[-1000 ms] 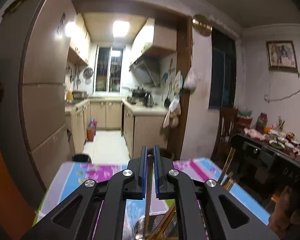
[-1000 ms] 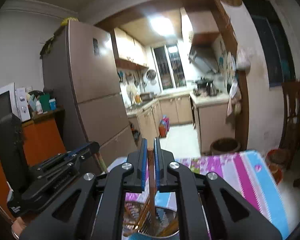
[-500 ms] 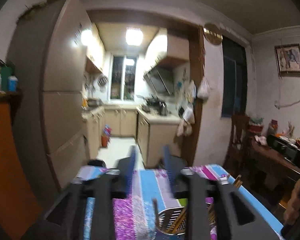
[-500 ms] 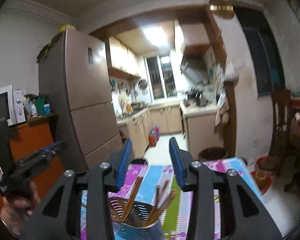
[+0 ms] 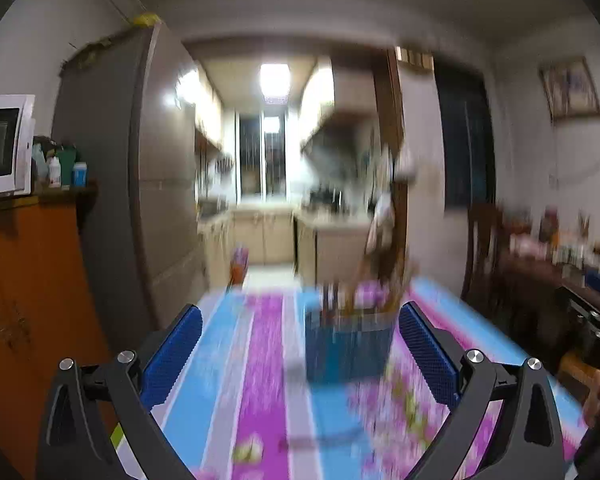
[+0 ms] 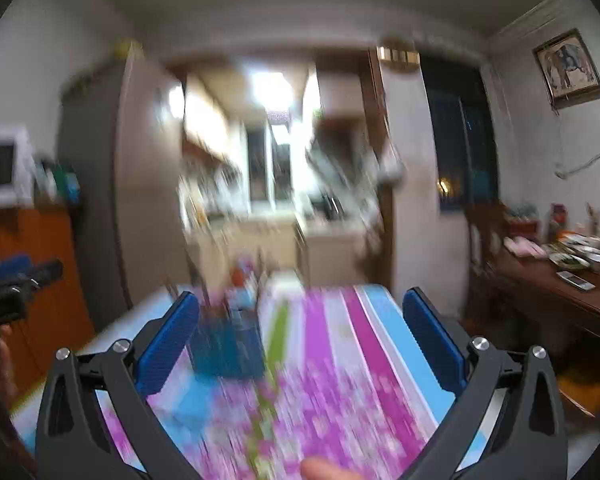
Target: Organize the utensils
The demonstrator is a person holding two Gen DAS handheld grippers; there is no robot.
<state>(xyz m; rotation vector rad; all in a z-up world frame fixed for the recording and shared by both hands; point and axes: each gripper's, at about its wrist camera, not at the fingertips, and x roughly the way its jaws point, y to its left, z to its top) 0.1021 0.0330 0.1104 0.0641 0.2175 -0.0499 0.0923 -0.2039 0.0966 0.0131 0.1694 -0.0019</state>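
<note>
A blue utensil holder (image 5: 348, 344) with wooden chopsticks (image 5: 376, 280) sticking out of it stands on a table under a striped, flowered cloth (image 5: 260, 380). My left gripper (image 5: 298, 312) is back from the holder; its jaws are opening wide and nothing is between the blue pads (image 5: 172, 352). In the right wrist view the holder (image 6: 228, 344) is blurred, ahead and to the left. My right gripper (image 6: 300, 298) is also opening wide and holds nothing. The left gripper (image 6: 16, 280) shows at that view's left edge, with a hand (image 6: 0, 360) below it.
A tall fridge (image 5: 140, 180) and an orange cabinet (image 5: 28, 300) with a microwave (image 5: 4, 144) stand to the left. A dark wooden table (image 6: 560, 292) with dishes is on the right. A kitchen doorway (image 5: 276, 200) lies straight ahead. A fingertip (image 6: 320, 470) shows at the bottom.
Both grippers were shut on chopsticks right over the holder. They have let go, opened wide and pulled back, so the holder now stands farther ahead on the cloth.
</note>
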